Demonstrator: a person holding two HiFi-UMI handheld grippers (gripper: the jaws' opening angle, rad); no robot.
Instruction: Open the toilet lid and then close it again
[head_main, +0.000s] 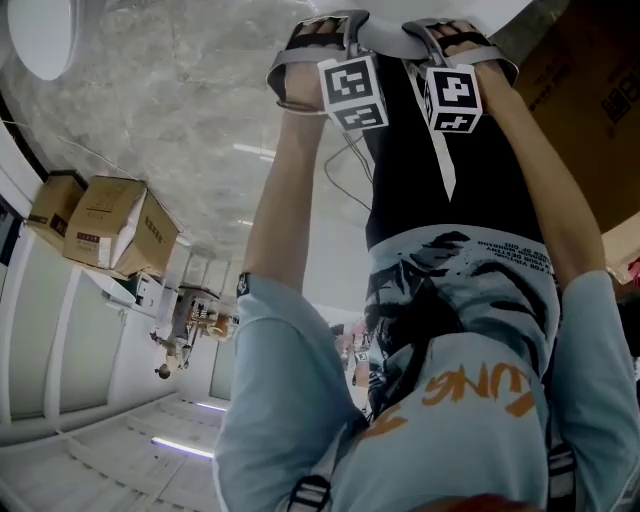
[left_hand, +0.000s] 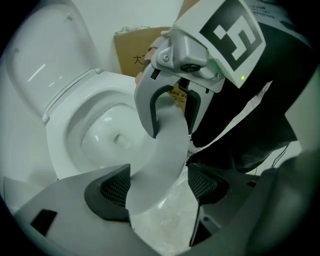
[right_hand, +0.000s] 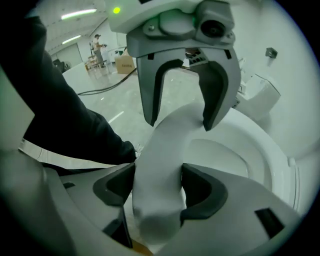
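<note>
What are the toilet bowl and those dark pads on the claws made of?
Toilet bowl: looks like glazed ceramic, glossy white with sharp highlights. Pads: probably rubber or soft plastic, matte dark grey with a fine grid texture.

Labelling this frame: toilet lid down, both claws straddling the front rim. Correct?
No: the lid is up, leaning back behind the open bowl, as the left gripper view shows. The rest holds: the left claw and right claw both straddle the front rim.
</note>
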